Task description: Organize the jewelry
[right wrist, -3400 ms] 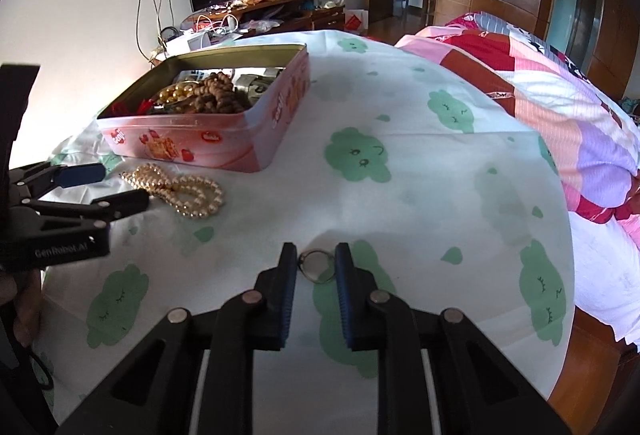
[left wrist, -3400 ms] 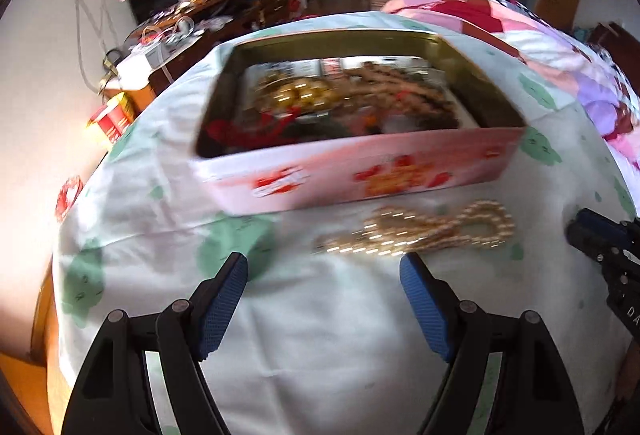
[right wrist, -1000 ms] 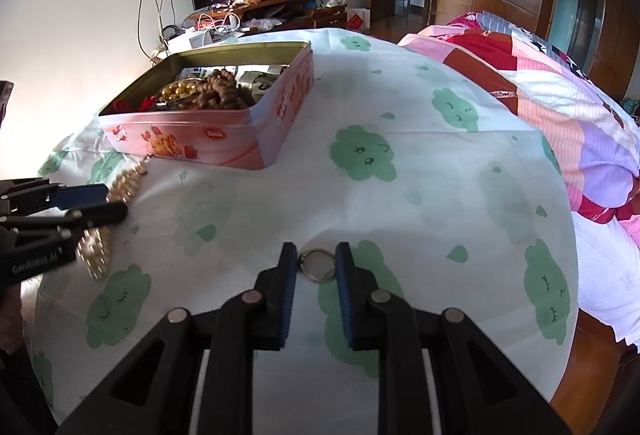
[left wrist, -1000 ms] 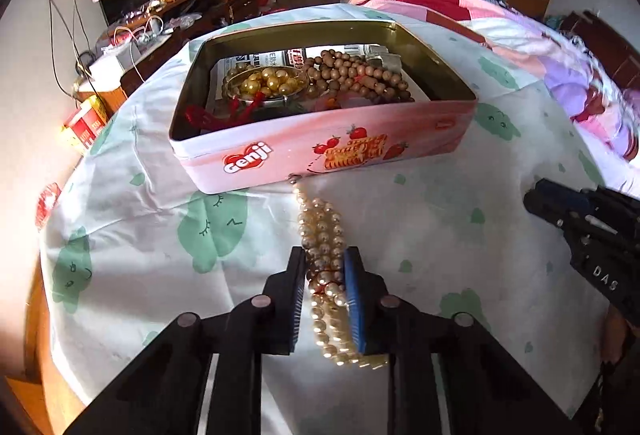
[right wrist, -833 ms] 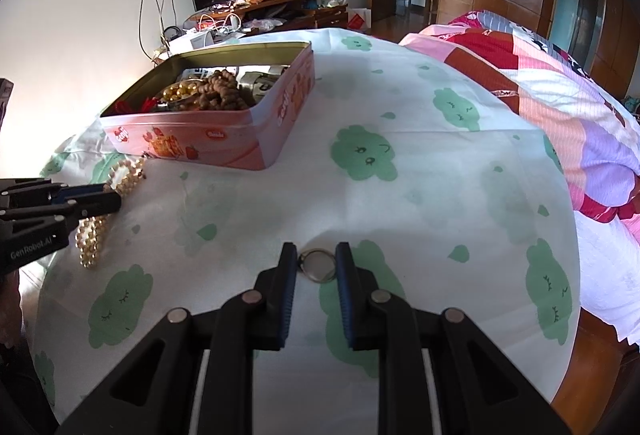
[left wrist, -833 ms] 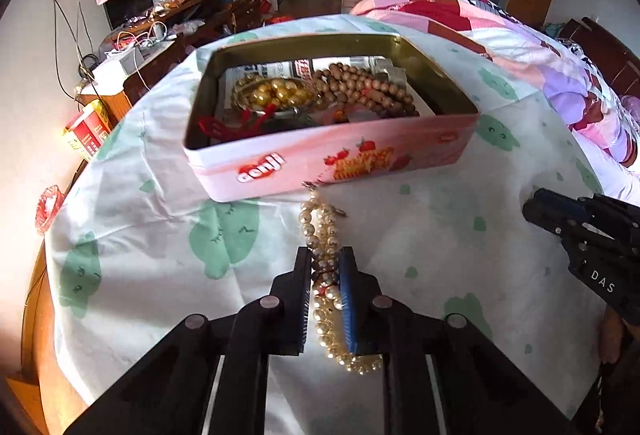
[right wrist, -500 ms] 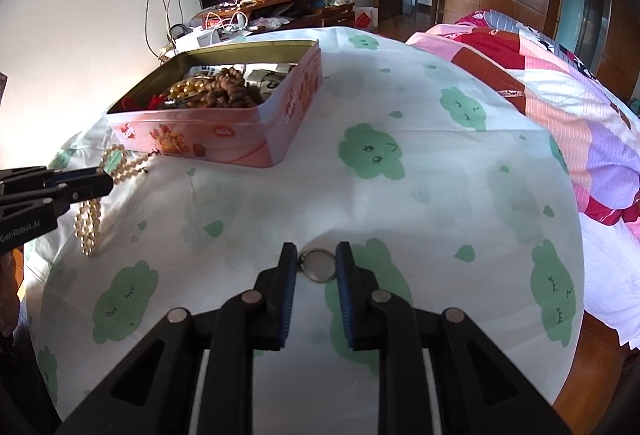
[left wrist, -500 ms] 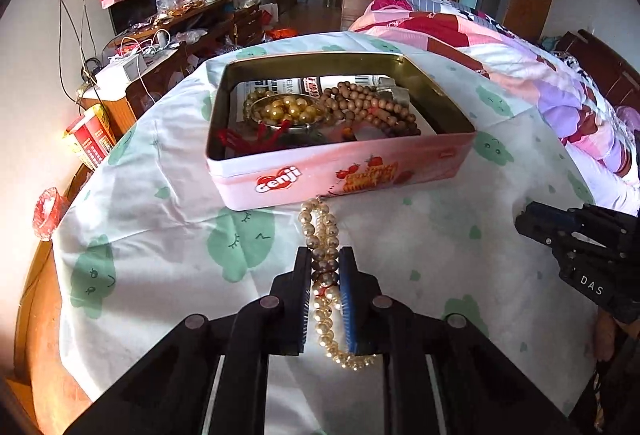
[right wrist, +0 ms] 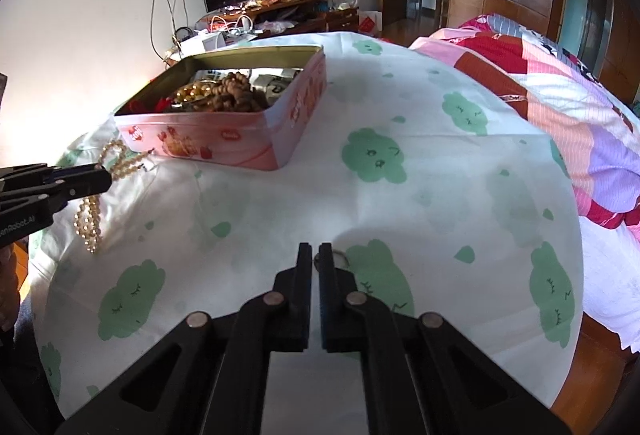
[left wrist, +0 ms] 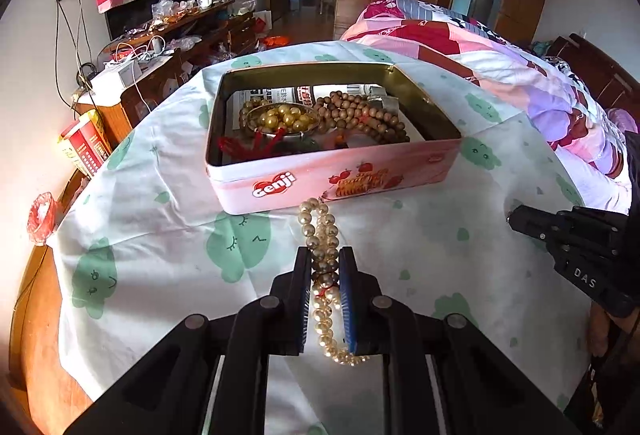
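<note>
My left gripper (left wrist: 325,260) is shut on a pearl necklace (left wrist: 320,235) and holds it off the cloth, just in front of the pink tin (left wrist: 340,175); loops hang down on both sides. The open tin holds brown wooden beads (left wrist: 360,115), gold beads (left wrist: 282,117) and a red piece. In the right wrist view the necklace (right wrist: 90,211) dangles from the left gripper (right wrist: 105,176) beside the tin (right wrist: 240,143). My right gripper (right wrist: 315,249) is shut on a small metal ring (right wrist: 340,259), low over the cloth.
The round table carries a white cloth with green cloud prints (right wrist: 400,195). A bed with a pink and red quilt (left wrist: 500,63) stands to the right. A cluttered wooden sideboard (left wrist: 172,43) stands behind the table by the wall.
My left gripper closed on the pearl necklace and lifted it off the cloth toward the tin. My right gripper closed further on the ring.
</note>
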### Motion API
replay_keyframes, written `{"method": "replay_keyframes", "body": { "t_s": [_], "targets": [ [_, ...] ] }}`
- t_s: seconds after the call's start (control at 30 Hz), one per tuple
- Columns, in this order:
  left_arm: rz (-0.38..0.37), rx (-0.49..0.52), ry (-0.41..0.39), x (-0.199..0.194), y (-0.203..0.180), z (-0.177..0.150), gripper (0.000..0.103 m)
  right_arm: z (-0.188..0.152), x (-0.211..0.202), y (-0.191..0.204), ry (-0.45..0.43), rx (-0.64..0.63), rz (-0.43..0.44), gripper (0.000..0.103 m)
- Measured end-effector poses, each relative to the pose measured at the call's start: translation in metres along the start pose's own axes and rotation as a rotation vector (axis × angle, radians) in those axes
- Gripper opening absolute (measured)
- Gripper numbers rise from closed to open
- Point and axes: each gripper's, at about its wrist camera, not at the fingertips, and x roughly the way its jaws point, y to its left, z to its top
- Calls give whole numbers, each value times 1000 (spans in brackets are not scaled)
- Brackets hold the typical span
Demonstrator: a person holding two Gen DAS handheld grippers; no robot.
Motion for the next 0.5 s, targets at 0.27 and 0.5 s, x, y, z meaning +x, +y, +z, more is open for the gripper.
{"method": "replay_keyframes", "body": {
  "t_s": [0.27, 0.5],
  "targets": [
    [1, -7, 20, 8, 2, -5, 13, -2, -1, 4, 12, -32, -21, 32],
    [-2, -9, 24, 11, 2, -7, 13, -1, -3, -1, -1, -6, -36, 32]
  ]
}}
